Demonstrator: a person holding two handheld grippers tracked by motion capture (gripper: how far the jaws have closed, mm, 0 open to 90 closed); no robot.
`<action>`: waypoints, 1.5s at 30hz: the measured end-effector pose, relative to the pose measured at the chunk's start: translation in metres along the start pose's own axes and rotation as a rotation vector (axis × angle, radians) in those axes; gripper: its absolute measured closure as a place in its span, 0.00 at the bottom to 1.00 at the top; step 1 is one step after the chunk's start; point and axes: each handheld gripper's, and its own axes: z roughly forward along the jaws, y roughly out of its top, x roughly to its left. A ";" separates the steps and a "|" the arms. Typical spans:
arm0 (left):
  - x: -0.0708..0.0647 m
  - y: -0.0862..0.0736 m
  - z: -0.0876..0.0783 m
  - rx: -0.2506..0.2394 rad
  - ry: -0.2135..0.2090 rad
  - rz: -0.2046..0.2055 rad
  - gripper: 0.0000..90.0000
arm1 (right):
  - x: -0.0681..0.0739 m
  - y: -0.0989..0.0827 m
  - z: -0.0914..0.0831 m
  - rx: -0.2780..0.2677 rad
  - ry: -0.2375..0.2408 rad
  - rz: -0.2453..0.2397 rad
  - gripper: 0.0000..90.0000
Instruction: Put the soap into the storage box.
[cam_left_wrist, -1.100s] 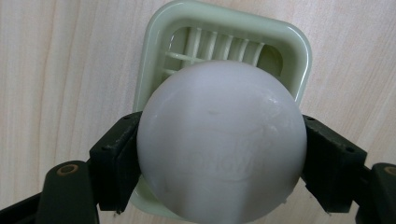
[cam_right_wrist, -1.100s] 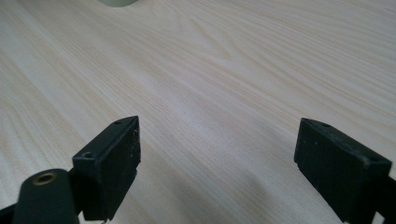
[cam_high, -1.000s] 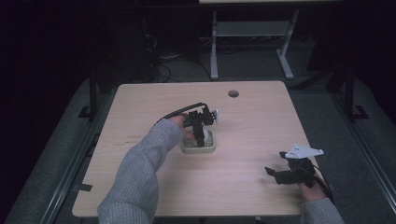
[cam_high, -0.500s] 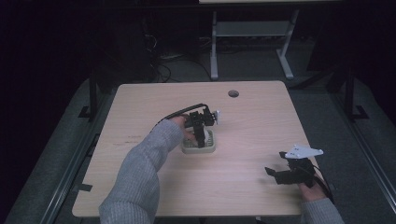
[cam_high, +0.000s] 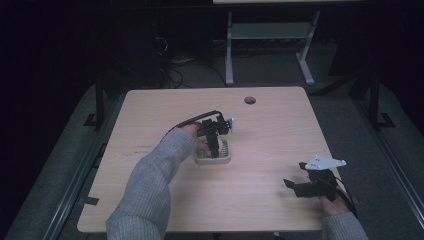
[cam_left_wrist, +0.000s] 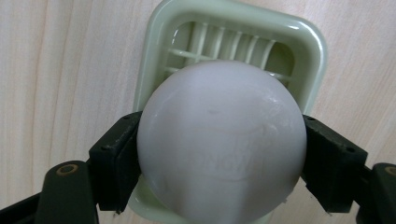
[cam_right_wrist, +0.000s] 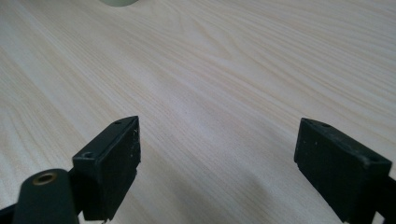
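One white ball (cam_left_wrist: 222, 142) clenched in left claw (cam_left_wrist: 219, 154), above green tray (cam_left_wrist: 306, 44), right claw (cam_right_wrist: 219, 163) released.

Grey knitted sleeves (cam_high: 150, 185) — black hand-held gripper (cam_high: 214, 145) with black cable (cam_high: 192, 120)

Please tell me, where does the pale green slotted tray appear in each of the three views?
High view: the tray sits mid-table, under the left tongs.
Left gripper view: tray at upper centre, behind the white ball.
Right gripper view: a pale green edge at the top, probably the tray.
Shared landmark: the wooden table.
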 end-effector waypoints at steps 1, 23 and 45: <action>0.000 0.000 0.000 0.001 0.004 0.003 0.24 | 0.000 0.000 0.000 0.001 0.000 0.001 0.16; -0.002 -0.003 -0.008 -0.021 -0.004 0.002 0.23 | 0.001 0.000 0.001 -0.001 0.001 0.001 0.16; -0.009 -0.011 -0.023 -0.050 0.014 0.002 0.22 | 0.001 0.000 0.000 0.007 -0.002 -0.005 0.16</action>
